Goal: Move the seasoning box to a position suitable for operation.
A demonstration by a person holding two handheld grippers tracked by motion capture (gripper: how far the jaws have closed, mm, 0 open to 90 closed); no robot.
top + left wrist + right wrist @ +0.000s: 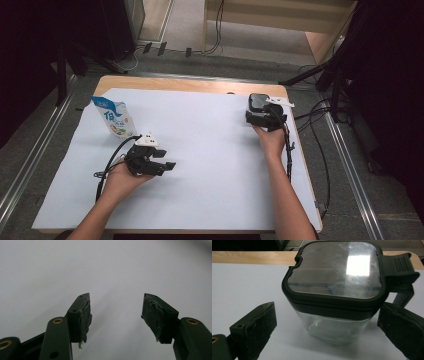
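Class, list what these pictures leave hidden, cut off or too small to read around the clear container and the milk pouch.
- Container: contents unclear in the right gripper view; glare on the lid.
- Container, high view: body behind the right claw.
- Milk pouch: print too small, high view.
- Right claw: pad contact unclear; right pad cut off.

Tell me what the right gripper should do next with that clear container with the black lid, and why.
Probably ease the right gripper slightly forward, then close. Its jaws stand open on either side of the clear square container with the black-rimmed lid, and neither pad seems to touch the walls. The container stands upright on the white sheet, so a squeeze below the lid looks sound.
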